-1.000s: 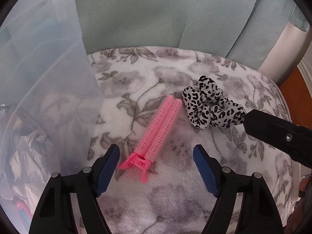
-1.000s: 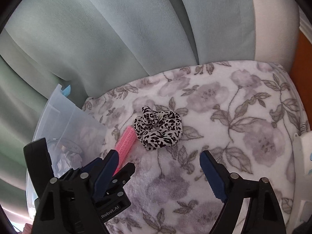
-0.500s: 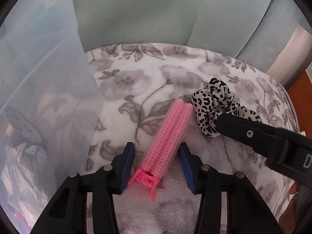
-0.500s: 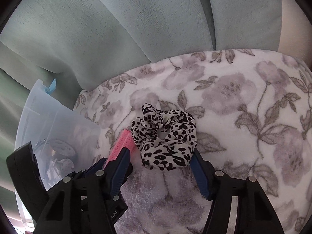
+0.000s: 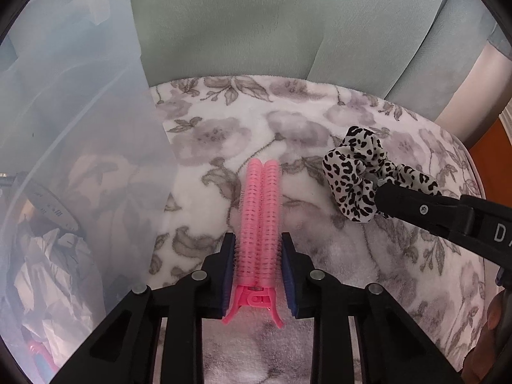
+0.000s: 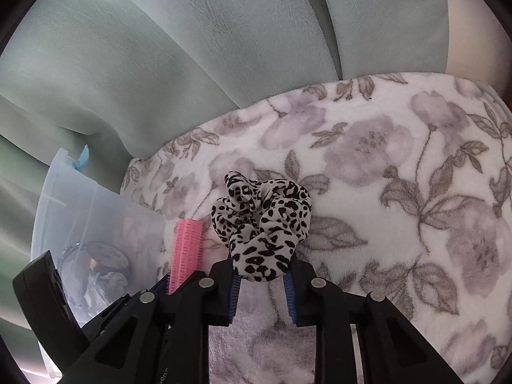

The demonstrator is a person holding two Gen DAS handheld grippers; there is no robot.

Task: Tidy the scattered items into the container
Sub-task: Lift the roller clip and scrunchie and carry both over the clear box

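Observation:
A pink hair roller clip (image 5: 260, 217) lies on the floral blanket (image 5: 224, 134). My left gripper (image 5: 258, 246) is shut on its near half, blue pads against both sides. A leopard-print scrunchie (image 6: 262, 224) lies just right of the clip, also in the left wrist view (image 5: 355, 179). My right gripper (image 6: 261, 275) is shut on the scrunchie's near edge. The clip's far end (image 6: 187, 249) shows to the left in the right wrist view. The clear plastic container (image 5: 73, 160) stands to the left, holding several items.
Pale green curtains (image 6: 224, 48) hang behind the blanket's far edge. The container (image 6: 86, 224) has a blue latch at its far corner. An orange-brown floor strip (image 5: 492, 160) shows past the blanket's right edge.
Both grippers moved forward and closed from open: the left onto the pink clip, the right onto the scrunchie. The clip now lines up straight between the left fingers.

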